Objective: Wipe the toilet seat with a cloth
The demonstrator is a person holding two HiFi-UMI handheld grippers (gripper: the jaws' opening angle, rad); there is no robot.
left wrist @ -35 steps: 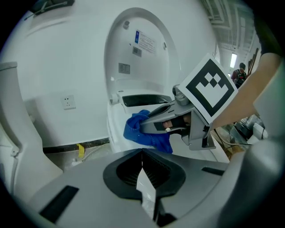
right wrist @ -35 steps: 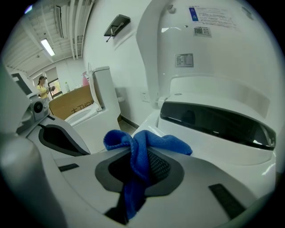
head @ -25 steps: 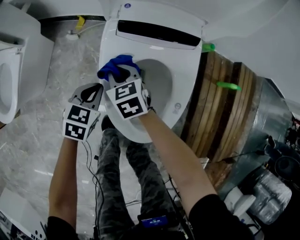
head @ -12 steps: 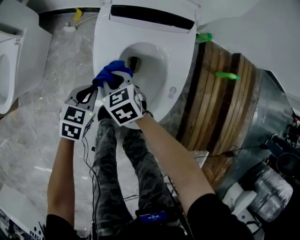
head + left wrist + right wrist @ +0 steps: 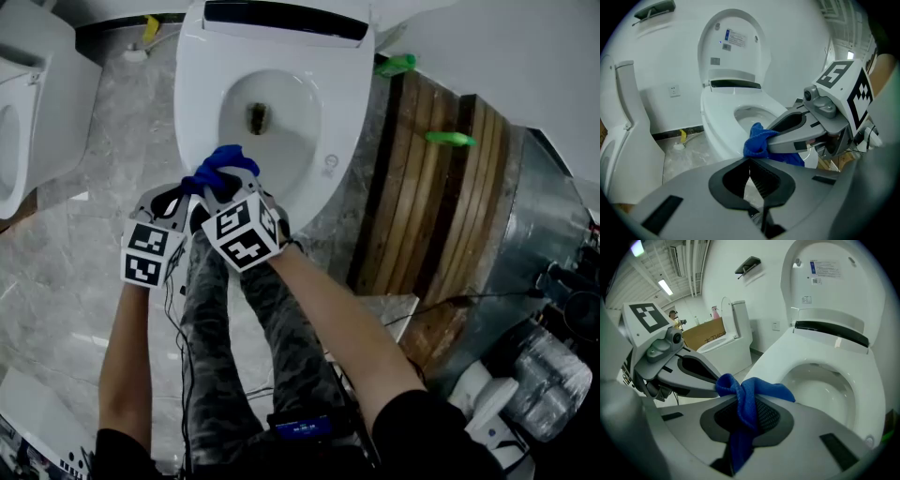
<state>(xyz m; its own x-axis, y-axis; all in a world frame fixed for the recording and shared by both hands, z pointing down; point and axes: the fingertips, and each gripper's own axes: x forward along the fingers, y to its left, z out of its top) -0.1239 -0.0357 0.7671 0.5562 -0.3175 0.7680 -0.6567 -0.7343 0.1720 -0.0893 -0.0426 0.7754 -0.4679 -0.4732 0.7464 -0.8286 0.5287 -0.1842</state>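
My forearms reach down past camouflage trousers over a floor of grey marbled tile. The left tool has its jaws pressed together with nothing between them, and it hangs just beside the right tool, whose jaws are clamped on a blue cloth. The cloth bunches ahead of the jaw tips and trails back between them. In the head view it sits at the front rim of the white toilet seat, toward that rim's left side, though I cannot tell whether it presses on the surface. Beyond it the bowl lies open, and the lid stands raised against the white wall, with a label on its inner face. A second white toilet stands off to the left, well apart. To the right, dark wooden slats stand just beside the toilet, with two green items on them.
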